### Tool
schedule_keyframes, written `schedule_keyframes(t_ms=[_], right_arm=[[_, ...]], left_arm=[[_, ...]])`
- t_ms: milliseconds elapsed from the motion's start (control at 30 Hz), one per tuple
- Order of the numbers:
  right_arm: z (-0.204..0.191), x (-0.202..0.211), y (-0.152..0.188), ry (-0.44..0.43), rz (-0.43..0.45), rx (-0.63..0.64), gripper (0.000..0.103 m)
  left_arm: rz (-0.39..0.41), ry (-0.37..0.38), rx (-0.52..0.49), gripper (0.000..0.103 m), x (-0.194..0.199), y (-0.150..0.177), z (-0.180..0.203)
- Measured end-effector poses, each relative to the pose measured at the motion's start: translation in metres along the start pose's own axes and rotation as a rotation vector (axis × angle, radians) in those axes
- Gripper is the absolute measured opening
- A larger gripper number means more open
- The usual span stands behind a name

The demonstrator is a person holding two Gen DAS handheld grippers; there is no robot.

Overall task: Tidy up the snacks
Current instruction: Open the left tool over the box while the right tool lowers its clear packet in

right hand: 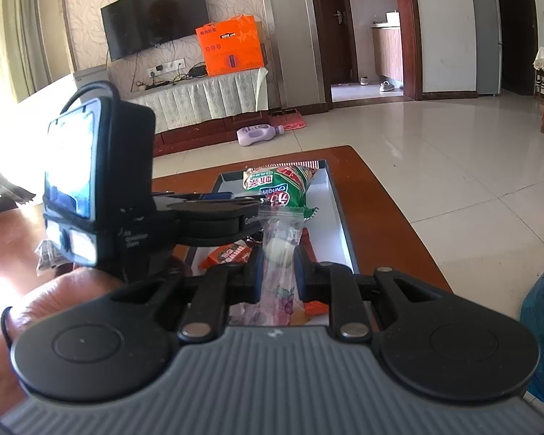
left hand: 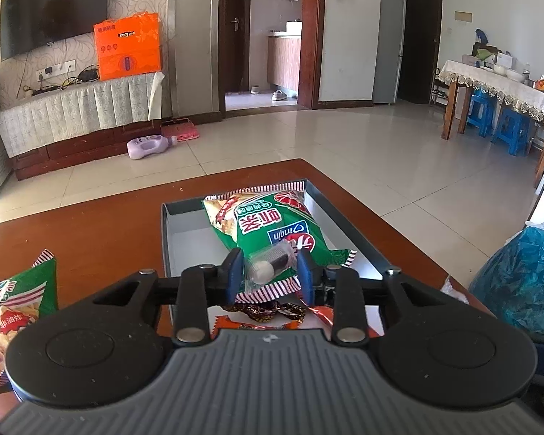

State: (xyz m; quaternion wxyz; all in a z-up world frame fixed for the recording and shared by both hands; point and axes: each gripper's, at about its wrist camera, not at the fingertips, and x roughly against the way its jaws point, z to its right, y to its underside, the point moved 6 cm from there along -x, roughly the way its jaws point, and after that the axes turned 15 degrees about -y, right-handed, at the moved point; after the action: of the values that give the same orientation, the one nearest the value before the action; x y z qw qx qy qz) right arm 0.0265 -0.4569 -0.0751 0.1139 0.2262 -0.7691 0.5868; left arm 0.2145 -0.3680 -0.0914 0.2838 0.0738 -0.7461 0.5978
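Left gripper [left hand: 270, 272] jaws apart around a clear packet [left hand: 268, 262]; right gripper [right hand: 277, 272] clamped on a zip bag [right hand: 279, 253], which could tear if tugged.

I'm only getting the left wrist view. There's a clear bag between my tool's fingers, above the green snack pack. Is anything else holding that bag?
Observer: Yes. The right tool is shut on the clear zip bag, gripping it below the seal.
Operator: What's on the bag's lower half?
Observer: A purple print, hanging down between the right tool's fingers.
Operator: And how does my tool look from that side?
Observer: The left tool comes in from the left, with its tips at the bag's top edge, above the tray.
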Motion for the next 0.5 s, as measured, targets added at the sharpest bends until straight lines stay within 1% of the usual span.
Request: schedule_keyframes(t_ms=[33, 200, 267, 500], right_arm=[[0.0, 0.0, 0.0, 0.001, 0.0, -0.002, 0.021], [0.003, -0.002, -0.001, 0.009, 0.0, -0.011, 0.021], [0.003, -0.003, -0.001, 0.01, -0.001, -0.013, 0.021], [0.004, -0.009, 0.0, 0.012, -0.001, -0.016, 0.021]], left_arm=[[-0.001, 0.003, 0.0, 0.042, -0.003, -0.001, 0.0], [0.011, 0.006, 0.002, 0.062, -0.002, -0.002, 0.0], [0.016, 0.002, 0.005, 0.067, -0.002, -0.002, -0.002], [0.039, -0.004, 0.013, 0.07, 0.008, -0.005, -0.01]])
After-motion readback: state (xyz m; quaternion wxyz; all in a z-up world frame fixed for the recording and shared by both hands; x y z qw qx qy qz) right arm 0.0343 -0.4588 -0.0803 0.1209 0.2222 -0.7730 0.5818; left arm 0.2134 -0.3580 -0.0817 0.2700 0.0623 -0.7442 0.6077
